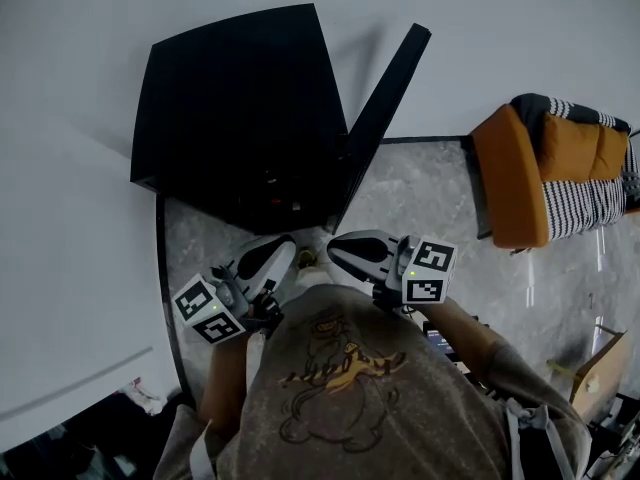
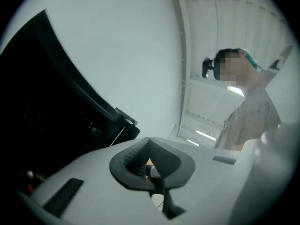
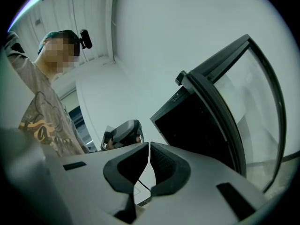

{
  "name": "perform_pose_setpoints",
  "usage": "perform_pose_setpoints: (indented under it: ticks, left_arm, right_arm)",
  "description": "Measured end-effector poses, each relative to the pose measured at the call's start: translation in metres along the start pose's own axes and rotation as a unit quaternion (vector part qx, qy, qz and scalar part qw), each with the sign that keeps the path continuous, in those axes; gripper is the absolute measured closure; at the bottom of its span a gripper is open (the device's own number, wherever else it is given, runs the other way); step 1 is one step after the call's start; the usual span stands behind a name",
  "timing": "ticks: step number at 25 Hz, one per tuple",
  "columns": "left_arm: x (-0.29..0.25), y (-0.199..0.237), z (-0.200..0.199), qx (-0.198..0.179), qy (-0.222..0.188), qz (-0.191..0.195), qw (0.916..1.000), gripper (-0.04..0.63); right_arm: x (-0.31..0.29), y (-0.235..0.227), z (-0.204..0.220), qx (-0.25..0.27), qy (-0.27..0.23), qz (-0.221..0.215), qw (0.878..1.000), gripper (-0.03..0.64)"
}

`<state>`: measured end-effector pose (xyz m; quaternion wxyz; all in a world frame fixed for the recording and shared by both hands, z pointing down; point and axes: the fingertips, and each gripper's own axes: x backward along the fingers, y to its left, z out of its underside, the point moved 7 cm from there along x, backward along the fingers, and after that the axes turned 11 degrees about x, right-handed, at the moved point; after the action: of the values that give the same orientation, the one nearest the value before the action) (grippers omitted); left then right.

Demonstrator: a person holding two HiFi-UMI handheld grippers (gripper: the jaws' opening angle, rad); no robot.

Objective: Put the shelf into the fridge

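A black mini fridge (image 1: 240, 118) stands on the floor against the white wall, its door (image 1: 385, 98) swung open to the right. The inside is dark and I cannot make out a shelf in any view. My left gripper (image 1: 275, 253) and right gripper (image 1: 345, 248) are held side by side close to the person's chest, just in front of the fridge. The left gripper (image 2: 149, 142) is shut with nothing between its pads. The right gripper (image 3: 149, 146) is also shut and empty. The right gripper view looks up at the fridge (image 3: 197, 125) and its glass door (image 3: 262, 107).
An orange chair (image 1: 555, 168) with a striped cushion stands at the right. A cardboard box (image 1: 600, 368) sits at the lower right. A white wall (image 1: 70, 268) runs along the left. Grey marbled floor (image 1: 430, 198) lies between the fridge and the chair.
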<state>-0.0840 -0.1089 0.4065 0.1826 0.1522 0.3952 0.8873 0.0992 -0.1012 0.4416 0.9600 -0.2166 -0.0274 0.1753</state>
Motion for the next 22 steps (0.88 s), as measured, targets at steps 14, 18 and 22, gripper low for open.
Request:
perform_pose_setpoints:
  ticks: [14, 18, 22]
  left_arm:
    - [-0.008, -0.008, 0.017, -0.103, 0.086, 0.011, 0.9909, 0.591]
    - [-0.007, -0.013, 0.025, -0.117, 0.102, 0.019, 0.9877, 0.591]
    - [-0.003, -0.014, 0.031, -0.117, 0.098, 0.013, 0.9882, 0.589]
  right_arm:
    - [0.008, 0.003, -0.015, 0.034, 0.016, -0.070, 0.997, 0.592]
    - [0.017, 0.006, -0.011, 0.032, 0.027, -0.074, 0.996, 0.592]
    - [0.025, 0.009, -0.008, 0.038, 0.035, -0.070, 0.996, 0.592]
